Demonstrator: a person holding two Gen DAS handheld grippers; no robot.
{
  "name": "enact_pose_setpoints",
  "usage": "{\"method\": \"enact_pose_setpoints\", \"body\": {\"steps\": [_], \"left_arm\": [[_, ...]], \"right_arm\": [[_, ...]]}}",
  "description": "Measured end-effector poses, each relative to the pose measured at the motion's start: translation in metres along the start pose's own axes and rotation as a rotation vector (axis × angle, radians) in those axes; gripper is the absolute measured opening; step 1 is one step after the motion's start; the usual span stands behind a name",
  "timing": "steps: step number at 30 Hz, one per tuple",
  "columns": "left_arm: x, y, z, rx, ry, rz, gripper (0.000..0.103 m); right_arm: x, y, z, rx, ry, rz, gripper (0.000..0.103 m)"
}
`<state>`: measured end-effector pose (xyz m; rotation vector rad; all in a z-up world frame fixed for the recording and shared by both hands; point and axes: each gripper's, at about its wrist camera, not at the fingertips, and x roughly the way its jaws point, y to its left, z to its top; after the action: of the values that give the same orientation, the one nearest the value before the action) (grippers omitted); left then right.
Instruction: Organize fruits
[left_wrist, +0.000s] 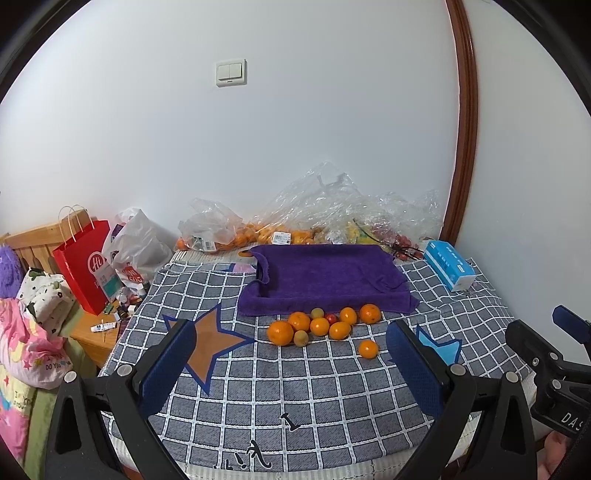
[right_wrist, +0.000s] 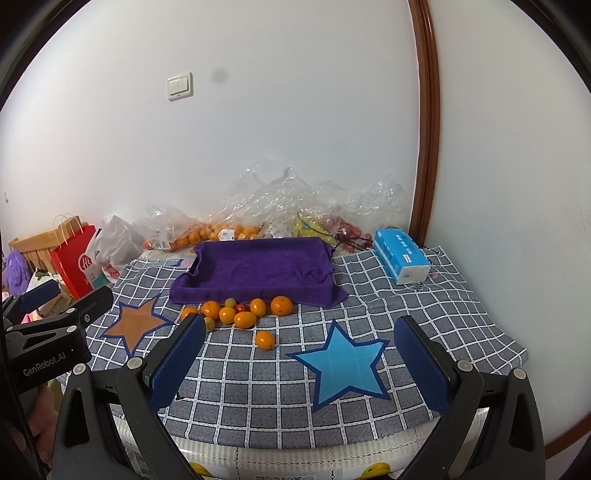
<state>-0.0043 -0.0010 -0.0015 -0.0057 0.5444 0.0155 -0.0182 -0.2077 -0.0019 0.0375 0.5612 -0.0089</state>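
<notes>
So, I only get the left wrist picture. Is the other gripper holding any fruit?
Observer: No. The right gripper is open and empty, its fingers wide apart.
Operator: And the blue patch half hidden behind my gripper's finger?
Observer: That is a whole light blue star printed on the checked cloth, just right of the lone orange.

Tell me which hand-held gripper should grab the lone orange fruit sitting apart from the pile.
Left, probably. The lone orange fruit lies between the open left hand-held gripper's fingers, right of centre. In the right wrist view the fruit also falls within the open right hand-held gripper's span, left of centre. Either could reach.
</notes>
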Motion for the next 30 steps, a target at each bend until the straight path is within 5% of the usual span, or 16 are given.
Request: {"method": "enact_pose_setpoints", "body": {"steps": [30], "left_arm": [[0.045,0.011,0.013,0.004,0.051,-0.002,0.103]], "right_arm": [[0.049,-0.003,0.015,0.008,0.023,-0.018,0.102]]}}
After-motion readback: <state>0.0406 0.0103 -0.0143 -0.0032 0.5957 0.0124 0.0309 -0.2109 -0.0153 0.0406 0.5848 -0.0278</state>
